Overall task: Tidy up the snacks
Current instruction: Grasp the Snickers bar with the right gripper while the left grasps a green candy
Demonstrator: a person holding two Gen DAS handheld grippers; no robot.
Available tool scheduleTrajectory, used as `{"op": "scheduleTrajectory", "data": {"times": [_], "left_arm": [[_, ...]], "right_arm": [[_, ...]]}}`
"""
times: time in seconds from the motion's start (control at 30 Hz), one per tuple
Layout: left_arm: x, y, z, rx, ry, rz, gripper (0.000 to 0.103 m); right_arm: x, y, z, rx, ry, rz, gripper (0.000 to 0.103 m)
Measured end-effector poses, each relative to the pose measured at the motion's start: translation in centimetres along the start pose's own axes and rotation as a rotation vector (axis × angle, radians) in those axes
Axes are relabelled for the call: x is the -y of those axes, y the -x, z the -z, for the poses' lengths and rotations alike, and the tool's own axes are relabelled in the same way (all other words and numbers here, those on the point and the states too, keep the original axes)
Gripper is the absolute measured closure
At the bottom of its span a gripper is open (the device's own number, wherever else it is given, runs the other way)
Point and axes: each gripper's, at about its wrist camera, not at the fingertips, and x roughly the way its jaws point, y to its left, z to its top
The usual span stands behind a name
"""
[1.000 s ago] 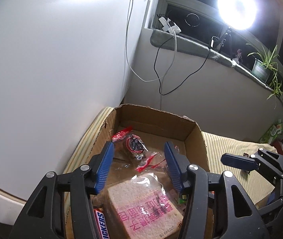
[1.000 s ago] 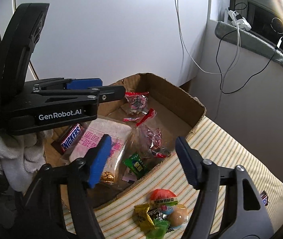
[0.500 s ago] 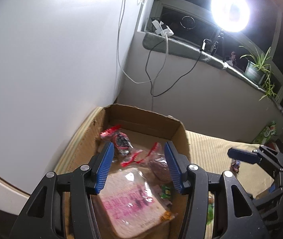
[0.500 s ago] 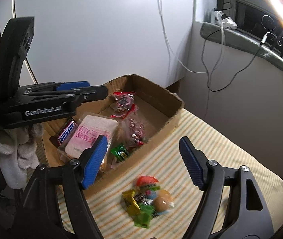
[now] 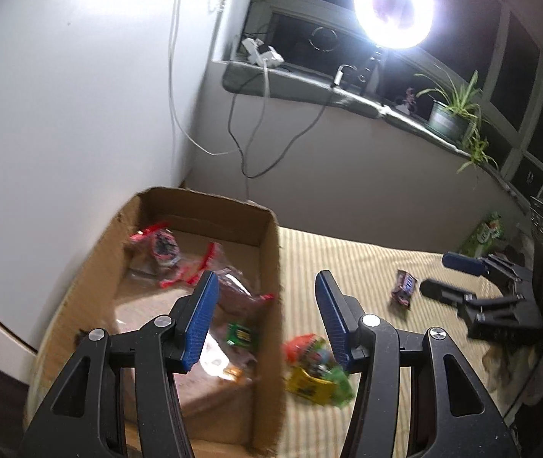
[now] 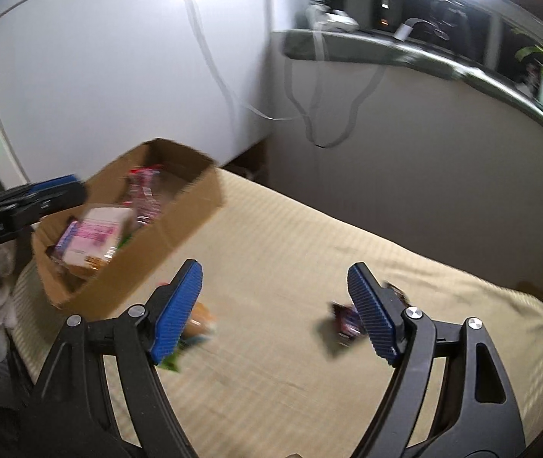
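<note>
I am holding my left gripper (image 5: 265,318) with its jaws spread and nothing between them, straddling the near right wall of the cardboard box (image 5: 269,267). The box is serving as the collecting place, which is why the bread packet (image 6: 94,234) and the red-trimmed clear wrappers (image 5: 164,246) are lying inside it, while the rest is waiting on the striped cloth (image 6: 302,236).

My right gripper (image 6: 275,311) is also released and empty, hanging above the cloth well apart from the box. I judge I am bringing it toward the loose snacks, since those are what is left to put away.

In the right wrist view, the dark purple candy packet (image 6: 344,322) is lying alone at about three o'clock from the gripper's centre, partly hidden behind the right finger. The small pile of mixed sweets (image 5: 315,364) sits at about nine o'clock, mostly behind the left finger, just beside the box's outer wall. The box is at about ten o'clock, farther off.

In the left wrist view the pile lies at about four o'clock from my left gripper, and the purple packet at about two o'clock, well apart.
</note>
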Motion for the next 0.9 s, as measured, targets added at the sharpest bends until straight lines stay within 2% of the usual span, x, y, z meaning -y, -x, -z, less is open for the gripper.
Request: {"op": "scheduleTrajectory", "data": {"times": [0.2,0.33,0.53,0.7,0.9], "left_arm": [[1.7,0.6,1.1,-0.01,-0.013,0.012,0.051],[3.0,1.0,2.4,-0.025,-0.031,0.023,0.051],[5.6,0.9,5.4,-0.066,-0.077,0.044,0.051],[7.0,0.1,8.3,-0.13,-0.065,0.07,0.051],[7.7,-1.5,10.1,-0.169,-0.07,0.025,0.051]], "right_arm": [[5.4,0.8,1.5,-0.021,-0.103,0.068,0.022],[8.6,0.6,2.4,-0.04,-0.182,0.049,0.022],[10.6,-1.7,3.2,-0.106,-0.276,-0.014,0.022],[10.9,-3.9,4.1,-0.157,-0.33,-0.07,0.022],[11.3,-5.2,4.8,-0.179,-0.382,-0.092,0.022]]}}
